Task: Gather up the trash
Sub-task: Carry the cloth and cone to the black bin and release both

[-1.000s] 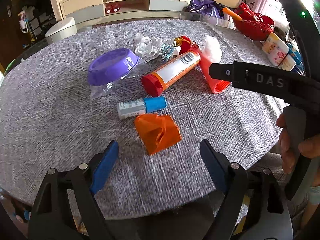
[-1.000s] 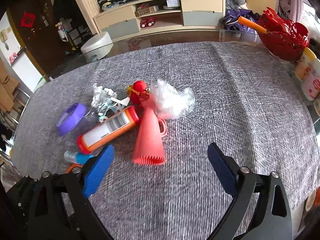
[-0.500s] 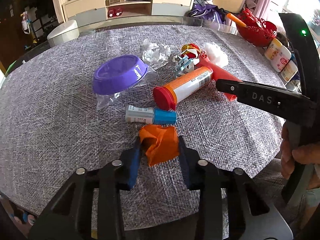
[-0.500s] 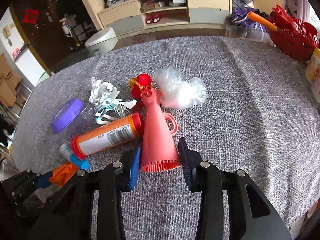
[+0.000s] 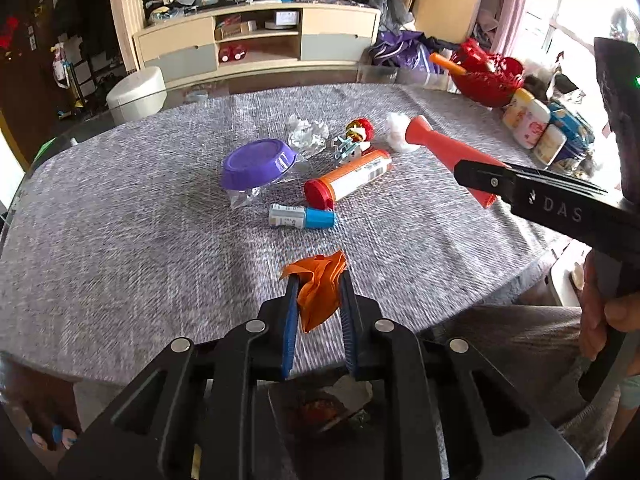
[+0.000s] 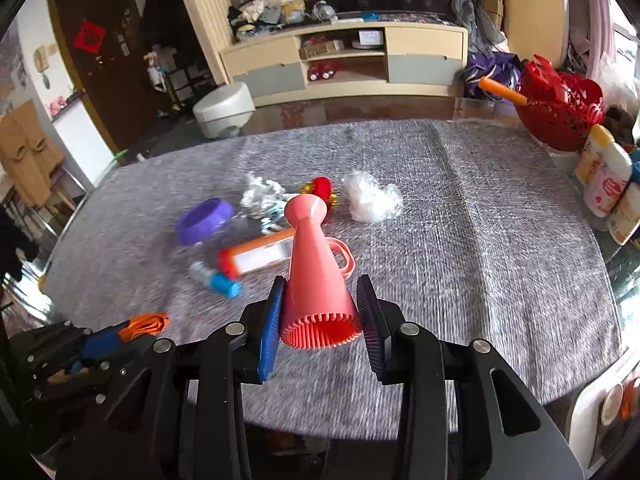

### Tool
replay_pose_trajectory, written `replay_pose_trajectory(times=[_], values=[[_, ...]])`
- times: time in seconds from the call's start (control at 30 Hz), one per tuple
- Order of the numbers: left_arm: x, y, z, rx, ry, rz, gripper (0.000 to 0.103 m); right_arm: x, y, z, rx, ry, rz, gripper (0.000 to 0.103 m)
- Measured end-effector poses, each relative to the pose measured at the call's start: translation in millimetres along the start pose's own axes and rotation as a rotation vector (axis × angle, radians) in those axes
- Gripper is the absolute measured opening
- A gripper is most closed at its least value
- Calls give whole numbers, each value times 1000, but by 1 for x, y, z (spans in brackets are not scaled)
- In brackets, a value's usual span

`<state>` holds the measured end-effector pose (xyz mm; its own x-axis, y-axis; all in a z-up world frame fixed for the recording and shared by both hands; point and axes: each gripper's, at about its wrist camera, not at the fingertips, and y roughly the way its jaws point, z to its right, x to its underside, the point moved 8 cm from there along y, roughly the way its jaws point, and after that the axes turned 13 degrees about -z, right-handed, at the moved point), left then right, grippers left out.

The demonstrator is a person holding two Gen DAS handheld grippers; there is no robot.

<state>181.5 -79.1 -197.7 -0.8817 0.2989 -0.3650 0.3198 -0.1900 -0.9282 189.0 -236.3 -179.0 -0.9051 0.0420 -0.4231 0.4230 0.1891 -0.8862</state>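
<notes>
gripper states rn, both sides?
Left gripper: shut on the orange wrapper, lifted off the table.
Right gripper: shut on the pink cone at its wide end, also lifted.

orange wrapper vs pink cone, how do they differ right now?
The orange wrapper is thin, crumpled and squashed flat; the pink cone is rigid and keeps its flared shape.
The wrapper sits in the left gripper, jaws almost together; the cone sits in the right gripper, jaws wider apart around its ribbed wide end.
The cone has a side loop; the wrapper has no such feature.
Shared: each is clamped between blue pads, off the table.
</notes>
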Motion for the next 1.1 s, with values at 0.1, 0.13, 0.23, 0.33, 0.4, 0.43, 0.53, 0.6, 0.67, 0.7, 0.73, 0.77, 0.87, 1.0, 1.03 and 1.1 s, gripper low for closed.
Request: replay_pose_trajectory(times=[0.1, 0.13, 0.23, 0.33, 0.4, 0.43, 0.53, 0.6, 0.67, 0.7, 0.73, 0.77, 0.87, 1.0, 1.03, 1.1], values=[[14, -16, 0, 1, -6, 15, 18, 13, -17, -12, -16, -13, 15, 37], [18, -19, 0, 1, -6, 18, 18, 19, -22, -17, -20, -18, 20, 37], [34, -31, 0, 5, -6, 24, 18, 36, -34, -31, -35, -40, 28, 37], [55, -38, -1, 10, -10, 22, 18, 57, -39, -44, -44, -65, 17, 37], [67, -40, -2, 14, -13, 19, 18, 72, -40, -49, -45, -74, 1, 37], [72, -40, -2, 17, -14, 18, 18, 80, -39, -49, -44, -76, -11, 37], [90, -36, -1, 25, -18, 2, 18, 103, -33, -54, -53, -78, -51, 37], [102, -30, 1, 33, -21, -15, 18, 118, -26, -53, -54, -73, -80, 37], [115, -23, 3, 44, -22, -38, 18, 132, -18, -54, -54, -67, -106, 37], [121, -18, 4, 48, -21, -50, 18, 141, -12, -53, -57, -60, -127, 37], [125, -14, 5, 52, -22, -60, 18, 147, -8, -54, -61, -55, -141, 37], [132, -9, 6, 57, -23, -73, 18, 153, -4, -53, -64, -50, -156, 37], [146, 5, 7, 64, -27, -107, 18, 173, 15, -52, -66, -35, -210, 37], [158, 20, 9, 67, -30, -146, 18, 190, 35, -50, -63, -16, -257, 37], [161, 24, 8, 68, -31, -158, 18, 191, 37, -49, -59, -15, -262, 37], [168, 36, 9, 74, -34, -194, 18, 195, 46, -48, -50, -15, -277, 37]])
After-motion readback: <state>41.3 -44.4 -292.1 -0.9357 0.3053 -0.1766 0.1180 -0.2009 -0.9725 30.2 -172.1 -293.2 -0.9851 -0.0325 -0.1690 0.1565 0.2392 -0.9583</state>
